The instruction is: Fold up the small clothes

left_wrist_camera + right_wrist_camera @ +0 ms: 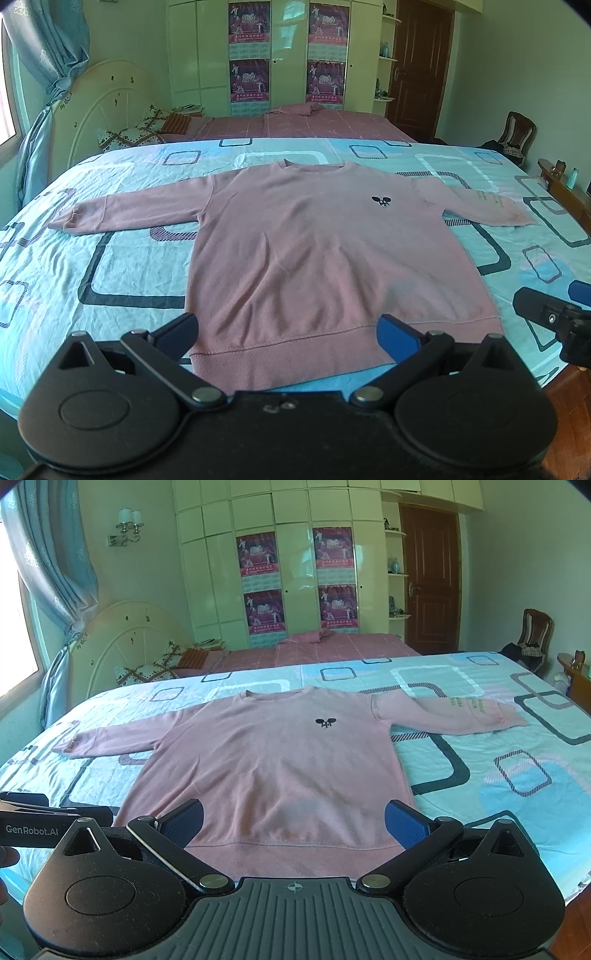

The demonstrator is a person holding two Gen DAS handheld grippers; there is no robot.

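A pink sweatshirt (314, 254) is lying flat, front up, on the bed (110, 266), which is covered by a light-blue sheet printed with rounded rectangles. Its collar is pointing to the far side, its ribbed hem (295, 354) is lying near the bed's near edge, and both sleeves are stretching out to left and right. A small dark emblem (381, 201) is showing on the chest. The left hand-held gripper (288, 332) is hovering over the hem with its blue-padded fingers spread wide and holding nothing. The right hand-held gripper (295, 821) is likewise standing wide and empty, its fingers bracketing the hem's right part without touching the cloth. Farther off, a second bed (332, 646) with a pink cover is standing before a pale wardrobe (295, 554).
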